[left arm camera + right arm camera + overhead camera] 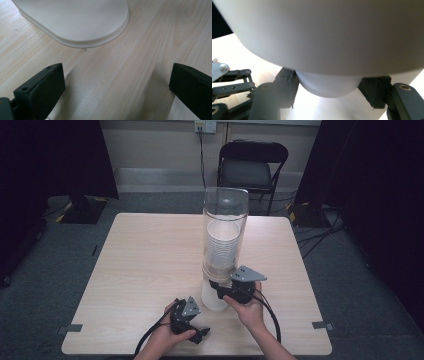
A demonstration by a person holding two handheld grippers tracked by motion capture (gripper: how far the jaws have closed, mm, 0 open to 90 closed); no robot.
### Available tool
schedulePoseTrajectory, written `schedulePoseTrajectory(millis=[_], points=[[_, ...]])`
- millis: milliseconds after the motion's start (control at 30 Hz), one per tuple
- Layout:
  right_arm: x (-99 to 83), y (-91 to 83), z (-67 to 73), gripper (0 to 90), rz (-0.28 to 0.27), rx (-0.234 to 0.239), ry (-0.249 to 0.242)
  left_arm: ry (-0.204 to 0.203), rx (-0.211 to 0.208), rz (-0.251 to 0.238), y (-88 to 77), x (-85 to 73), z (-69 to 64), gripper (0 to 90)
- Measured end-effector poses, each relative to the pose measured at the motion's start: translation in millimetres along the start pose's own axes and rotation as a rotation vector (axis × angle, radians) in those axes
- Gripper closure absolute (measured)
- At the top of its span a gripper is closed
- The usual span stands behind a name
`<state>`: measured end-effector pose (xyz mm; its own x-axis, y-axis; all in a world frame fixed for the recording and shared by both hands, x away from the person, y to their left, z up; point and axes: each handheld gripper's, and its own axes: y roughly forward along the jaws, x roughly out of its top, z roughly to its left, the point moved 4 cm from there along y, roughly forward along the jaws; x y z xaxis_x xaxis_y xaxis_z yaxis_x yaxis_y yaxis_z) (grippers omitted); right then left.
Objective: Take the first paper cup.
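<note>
A clear tube dispenser (225, 220) with a stack of white paper cups (222, 247) stands on a white base (214, 299) near the table's front. The lowest cup (328, 86) pokes out under the dispenser's white collar (324, 35). My right gripper (329, 88) has one jaw pressed on each side of that cup; in the high view the right gripper (221, 290) sits at the dispenser's foot. My left gripper (117, 87) rests open just above the table, with the rounded white base (75, 22) ahead of it. In the high view the left gripper (200, 332) is at the front edge.
The light wooden table (150, 260) has bare room to the left and behind the dispenser. A black folding chair (250, 167) stands beyond the far edge. Dark curtains flank the room. The other gripper (232, 83) shows at the left of the right gripper view.
</note>
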<state>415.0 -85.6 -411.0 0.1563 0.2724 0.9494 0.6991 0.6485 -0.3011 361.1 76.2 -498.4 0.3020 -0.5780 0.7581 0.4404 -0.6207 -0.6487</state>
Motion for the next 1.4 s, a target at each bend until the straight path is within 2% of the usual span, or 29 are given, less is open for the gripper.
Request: schedulePoseTrajectory(millis=[33,67,100,133,167,200,267,300,333,367,400,467,500,567,633,700,867,900,1000,1100,1200,1233,1300,1400], points=[[-3.1,1.5,0.1,37.8,0.044,0.0,0.002,-0.002,0.0,-0.003,0.1,0.1,-0.1,0.0],[-3.1,1.5,0.1,37.8,0.044,0.0,0.002,-0.002,0.0,-0.003,0.1,0.1,-0.1,0.0],[-34.0,10.5,-2.7,37.7,0.193,-0.006,-0.006,-0.002,0.0,-0.003,0.1,0.1,-0.1,0.0],[-34.0,10.5,-2.7,37.7,0.193,-0.006,-0.006,-0.002,0.0,-0.003,0.1,0.1,-0.1,0.0],[-52.2,12.8,-5.2,37.6,0.217,-0.027,-0.021,0.0,0.002,-0.003,0.1,0.1,0.1,0.0],[-67.9,13.0,-6.5,37.5,0.227,-0.022,0.013,-0.002,-0.001,-0.003,0.2,0.0,-0.2,0.0],[-61.7,10.4,-5.6,37.5,0.207,-0.017,0.009,0.001,-0.003,0.005,0.3,0.8,1.2,0.0],[-54.8,10.3,-3.5,37.4,0.216,-0.007,-0.028,-0.001,0.001,-0.002,1.0,1.1,1.6,0.0],[-48.7,9.5,-1.5,37.3,0.231,0.002,-0.049,0.007,0.002,0.015,-0.1,0.9,2.2,0.0],[-44.3,9.4,0.1,37.3,0.257,0.038,-0.057,0.007,0.002,0.013,0.0,0.9,2.2,0.0],[-45.3,8.7,-0.5,37.2,0.274,0.042,-0.062,0.0,0.002,0.009,0.3,1.1,1.8,0.0],[-48.0,8.3,-2.2,37.2,0.286,0.05,-0.056,0.005,0.002,0.012,0.1,1.0,2.1,0.0],[-55.6,5.8,-5.5,37.1,0.302,0.066,-0.027,-0.002,-0.004,-0.006,1.2,1.0,1.6,0.0],[-60.7,0.7,-7.8,37.1,0.318,0.051,-0.049,-0.003,-0.003,-0.006,1.3,1.0,1.5,0.0],[-61.9,-5.5,-11.1,37.1,0.313,0.045,-0.043,0.005,0.001,0.013,0.0,1.0,2.1,0.0],[-62.7,-11.1,-15.9,37.0,0.32,0.038,-0.054,0.001,0.001,0.009,0.3,1.0,1.8,0.0],[-70.8,-23.1,-23.9,36.9,0.324,0.031,-0.022,-0.002,-0.003,-0.006,1.2,1.1,1.6,0.0],[-74.4,-24.9,-24.6,36.9,0.337,0.027,-0.026,0.005,0.002,0.013,0.0,1.0,2.2,0.0],[-79.7,-28.7,-25.0,36.8,0.346,0.021,-0.049,0.005,0.003,0.01,0.2,1.1,2.1,0.0],[-83.6,-34.6,-24.9,36.7,0.333,0.029,-0.026,0.003,0.002,0.011,0.1,1.0,2.0,0.0],[-87.5,-35.8,-25.7,36.6,0.348,0.028,-0.02,0.004,0.002,0.013,0.0,1.0,2.1,0.0],[-90.3,-37.2,-28.4,36.6,0.359,0.015,-0.027,0.005,0.002,0.014,-0.1,1.0,2.1,0.0],[-90.4,-39.2,-30.7,36.5,0.357,0.01,-0.011,0.005,0.002,0.011,0.1,1.1,2.1,0.0],[-91.3,-40.3,-32.2,36.5,0.36,0.009,-0.015,0.003,0.002,0.011,0.1,1.0,2.0,0.0]])
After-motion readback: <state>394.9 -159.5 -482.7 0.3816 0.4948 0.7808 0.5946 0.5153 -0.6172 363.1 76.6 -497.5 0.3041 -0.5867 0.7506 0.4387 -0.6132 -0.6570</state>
